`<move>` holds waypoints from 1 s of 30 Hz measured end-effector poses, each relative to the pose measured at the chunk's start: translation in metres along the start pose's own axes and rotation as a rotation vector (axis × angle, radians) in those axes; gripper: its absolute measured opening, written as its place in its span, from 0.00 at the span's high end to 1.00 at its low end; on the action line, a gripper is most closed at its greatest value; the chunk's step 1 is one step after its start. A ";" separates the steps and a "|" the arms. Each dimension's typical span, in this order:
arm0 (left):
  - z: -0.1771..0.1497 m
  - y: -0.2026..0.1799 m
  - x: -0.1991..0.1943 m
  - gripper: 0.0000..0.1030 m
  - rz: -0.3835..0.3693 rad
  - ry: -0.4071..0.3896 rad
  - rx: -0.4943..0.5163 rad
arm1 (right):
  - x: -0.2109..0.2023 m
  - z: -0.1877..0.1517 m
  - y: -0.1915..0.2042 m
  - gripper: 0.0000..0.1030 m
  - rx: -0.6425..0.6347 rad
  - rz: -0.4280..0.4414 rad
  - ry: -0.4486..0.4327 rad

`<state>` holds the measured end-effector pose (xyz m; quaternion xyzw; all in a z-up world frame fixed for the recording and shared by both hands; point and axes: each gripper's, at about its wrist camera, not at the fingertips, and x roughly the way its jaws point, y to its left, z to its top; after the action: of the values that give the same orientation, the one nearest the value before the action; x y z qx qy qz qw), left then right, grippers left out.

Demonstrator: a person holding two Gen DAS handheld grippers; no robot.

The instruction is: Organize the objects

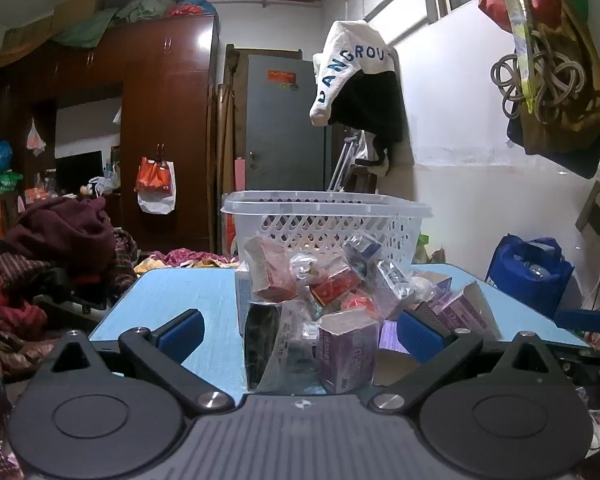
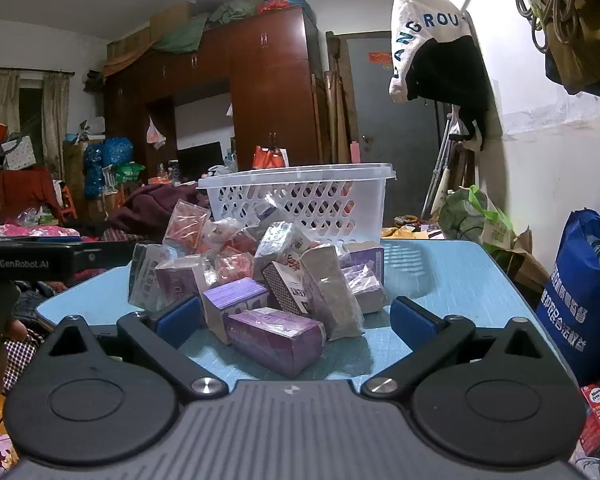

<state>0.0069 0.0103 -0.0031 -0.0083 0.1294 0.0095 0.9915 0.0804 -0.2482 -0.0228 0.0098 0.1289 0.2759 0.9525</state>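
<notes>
A heap of small packets and boxes lies on the light blue table, in front of a white lattice basket. In the left wrist view my left gripper stands open at the near table edge, its blue pads either side of a purple box without touching it. In the right wrist view the same heap sits before the basket. My right gripper is open too, with a purple box lying between its pads, untouched. The left gripper's body shows at the left edge.
Piled clothes lie left of the table. A blue shopping bag stands at the right by the white wall. A dark wooden wardrobe and a grey door are behind. A white and black garment hangs above the basket.
</notes>
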 end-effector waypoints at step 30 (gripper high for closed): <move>-0.001 0.001 -0.002 0.00 0.002 0.000 -0.001 | -0.005 -0.001 -0.001 0.00 -0.010 0.007 -0.008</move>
<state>0.0043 0.0113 -0.0033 -0.0087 0.1296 0.0107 0.9915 0.0772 -0.2516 -0.0225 0.0064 0.1237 0.2800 0.9520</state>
